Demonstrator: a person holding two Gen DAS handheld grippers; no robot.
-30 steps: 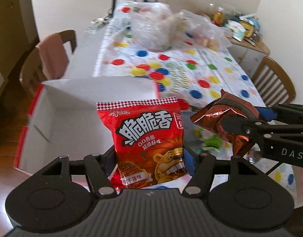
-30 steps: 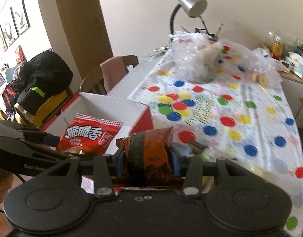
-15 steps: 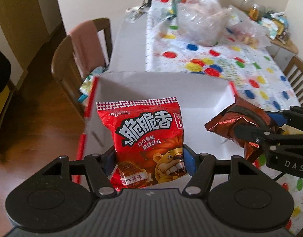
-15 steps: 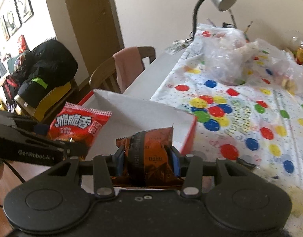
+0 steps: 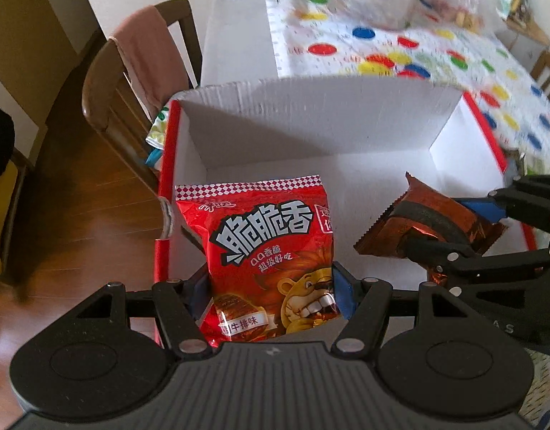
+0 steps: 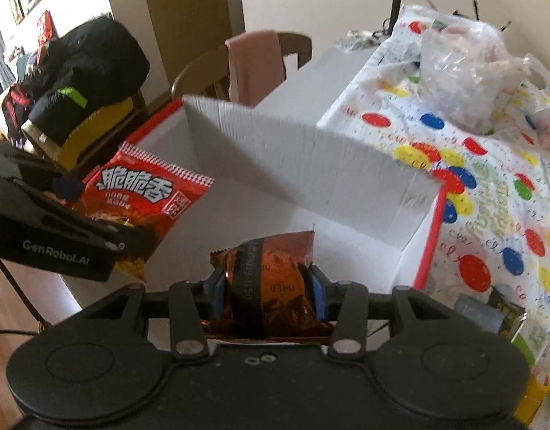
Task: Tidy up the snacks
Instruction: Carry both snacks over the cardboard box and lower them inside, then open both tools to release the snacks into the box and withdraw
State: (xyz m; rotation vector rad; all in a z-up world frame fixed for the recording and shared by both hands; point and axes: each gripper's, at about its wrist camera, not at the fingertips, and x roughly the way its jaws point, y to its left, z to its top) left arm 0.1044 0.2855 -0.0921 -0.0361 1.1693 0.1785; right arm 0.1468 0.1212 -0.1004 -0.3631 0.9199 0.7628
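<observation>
Worktop: your white surface, half under a dotted cloth.
Box: white, red-edged, below both packets.
Left gripper: your fingers clamp the red snack bag.
Right gripper: fingers pinch the brown packet.
Room: wooden chair, wood floor.

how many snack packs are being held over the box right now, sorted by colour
red pack with the lion, in the left tongs: 1
brown foil pack, in the right tongs: 1
total: 2, both held over the open white box, neither let go yet
</observation>
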